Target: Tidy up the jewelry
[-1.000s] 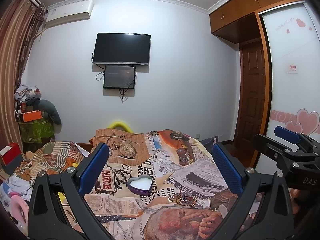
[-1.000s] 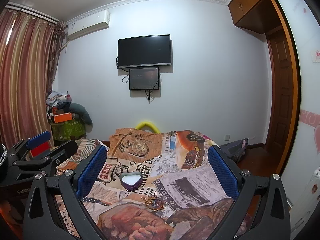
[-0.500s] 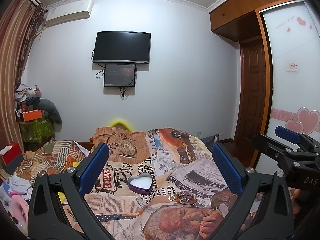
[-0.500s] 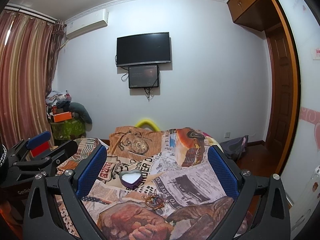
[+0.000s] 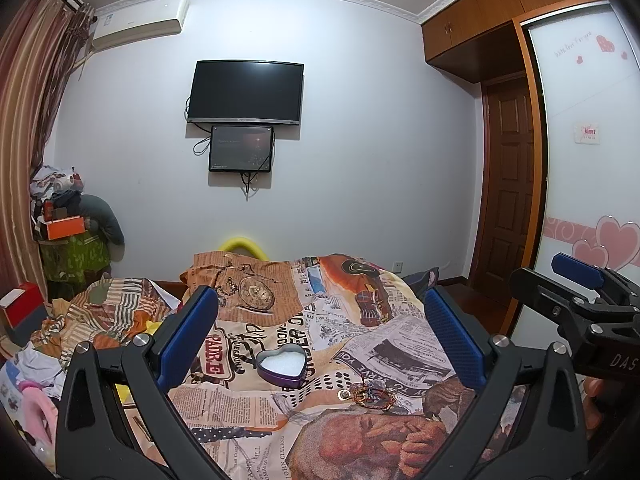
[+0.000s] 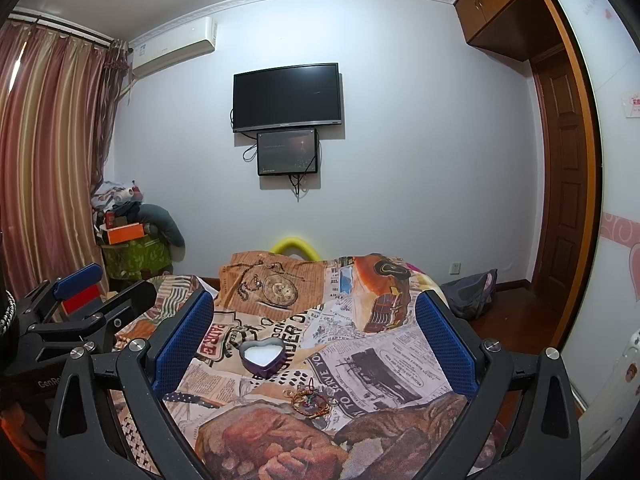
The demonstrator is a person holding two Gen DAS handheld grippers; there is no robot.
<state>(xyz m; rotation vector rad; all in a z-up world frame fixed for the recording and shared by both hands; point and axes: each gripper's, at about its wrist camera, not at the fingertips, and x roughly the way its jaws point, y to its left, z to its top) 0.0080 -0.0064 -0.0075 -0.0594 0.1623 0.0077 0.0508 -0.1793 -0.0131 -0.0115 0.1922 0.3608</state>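
On the bed: jewelry (image 6: 310, 399) lies just before the tin (image 6: 264, 356).
Grippers: we hold left (image 5: 320, 340) and right (image 6: 314, 338) wide open, empty.
Bearing: jewelry sits centred ahead of right, nearer it.

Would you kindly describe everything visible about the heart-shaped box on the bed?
The heart box is a small, lidless tin, seemingly metal, with purple walls and a white lining or filling. It sits flat and upright on the printed bedspread, open side up, with nothing visibly inside. A tangle of jewelry lies on the cover just in front of it, apart from it. Neither gripper touches it.
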